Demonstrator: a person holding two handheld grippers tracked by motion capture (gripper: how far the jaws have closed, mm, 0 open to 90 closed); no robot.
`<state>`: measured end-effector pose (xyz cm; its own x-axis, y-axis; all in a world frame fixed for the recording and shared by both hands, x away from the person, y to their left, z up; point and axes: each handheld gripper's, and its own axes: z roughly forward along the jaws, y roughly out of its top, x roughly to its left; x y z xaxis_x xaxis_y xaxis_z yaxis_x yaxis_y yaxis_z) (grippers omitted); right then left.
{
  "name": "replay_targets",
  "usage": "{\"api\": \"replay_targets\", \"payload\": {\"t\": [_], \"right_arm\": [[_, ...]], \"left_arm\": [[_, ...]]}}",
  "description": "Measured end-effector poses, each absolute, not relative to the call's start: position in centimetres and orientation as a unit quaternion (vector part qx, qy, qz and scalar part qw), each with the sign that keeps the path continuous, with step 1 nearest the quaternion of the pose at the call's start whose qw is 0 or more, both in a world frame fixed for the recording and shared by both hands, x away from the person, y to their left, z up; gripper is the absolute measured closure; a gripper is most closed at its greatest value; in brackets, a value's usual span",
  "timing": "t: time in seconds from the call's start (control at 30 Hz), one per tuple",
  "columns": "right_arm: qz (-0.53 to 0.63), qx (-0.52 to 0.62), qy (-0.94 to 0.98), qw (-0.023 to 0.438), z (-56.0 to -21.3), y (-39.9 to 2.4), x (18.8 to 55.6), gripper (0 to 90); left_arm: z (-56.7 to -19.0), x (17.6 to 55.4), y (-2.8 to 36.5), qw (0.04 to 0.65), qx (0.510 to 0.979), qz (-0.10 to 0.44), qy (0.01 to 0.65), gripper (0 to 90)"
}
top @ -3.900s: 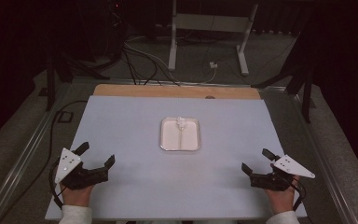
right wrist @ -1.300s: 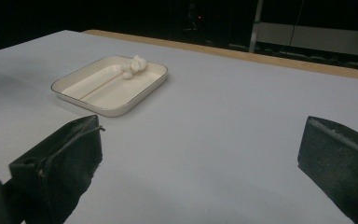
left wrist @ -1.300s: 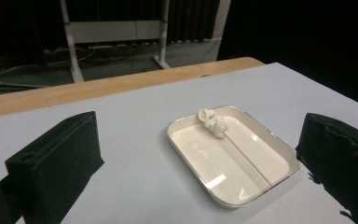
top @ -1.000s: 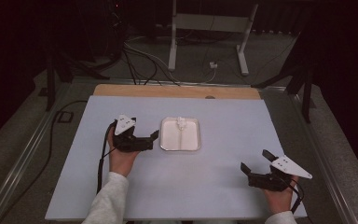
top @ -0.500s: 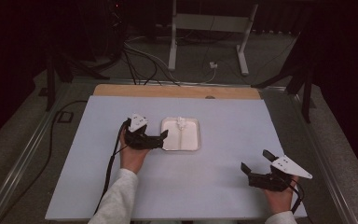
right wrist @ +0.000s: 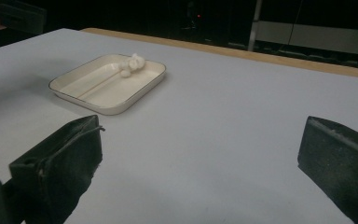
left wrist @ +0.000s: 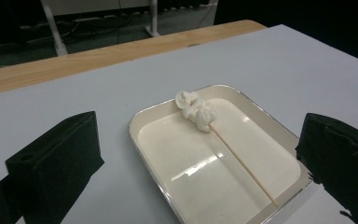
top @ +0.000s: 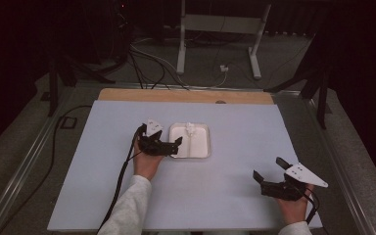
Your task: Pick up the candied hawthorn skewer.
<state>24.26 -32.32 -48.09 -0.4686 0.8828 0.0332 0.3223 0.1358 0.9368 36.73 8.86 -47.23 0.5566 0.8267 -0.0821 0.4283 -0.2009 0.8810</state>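
A shallow cream tray (top: pixel 206 142) (left wrist: pixel 154 123) (right wrist: pixel 116 111) lies in the middle of the white table. In it lies a thin wooden skewer (left wrist: pixel 242 163) (top: pixel 191 143) with white lumps (left wrist: pixel 196 109) (top: pixel 189 128) (right wrist: pixel 131 63) at its far end. My left gripper (top: pixel 175 147) (left wrist: pixel 200 154) is open at the tray's left rim, its jaws standing wide on either side of the tray's near end with nothing held. My right gripper (top: pixel 268 169) (right wrist: pixel 200 154) rests open near the front right of the table, well away from the tray.
A wooden strip (top: pixel 186 95) runs along the table's far edge. Behind it stand a metal frame's legs (top: pixel 181 49) and loose cables (top: pixel 147 58) on the floor. The left gripper's cable (top: pixel 120 186) trails back along the sleeve. The white sheet (top: pixel 249 127) stretches bare right of the tray.
My left gripper has travelled from the table's front left to the tray's left rim, closing in over the last second. The right gripper has stayed put.
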Motion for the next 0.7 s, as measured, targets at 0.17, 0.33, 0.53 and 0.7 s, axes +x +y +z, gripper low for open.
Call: {"api": "replay_targets", "payload": {"t": [0.17, 0.33, 0.53, 0.7], "right_arm": [[0.495, 0.432, 0.7, 0.282, -48.1, -32.3, 24.3, 0.0], [0.494, 0.431, 0.701, 0.28, -48.2, -32.3, 24.3, 0.0], [0.493, 0.432, 0.702, 0.279, -48.2, -32.3, 24.4, 0.0], [0.493, 0.433, 0.701, 0.279, -48.2, -32.4, 24.4, 0.0]], "left_arm": [[-47.8, 37.1, 8.3, 0.464, 0.75, 0.207, 0.423, 0.7], [-48.4, 37.5, 7.9, 0.457, 0.754, 0.2, 0.427, 0.7], [-49.0, 38.2, 7.5, 0.452, 0.753, 0.194, 0.437, 0.7], [-49.3, 38.5, 7.0, 0.449, 0.754, 0.193, 0.439, 0.7]]}}
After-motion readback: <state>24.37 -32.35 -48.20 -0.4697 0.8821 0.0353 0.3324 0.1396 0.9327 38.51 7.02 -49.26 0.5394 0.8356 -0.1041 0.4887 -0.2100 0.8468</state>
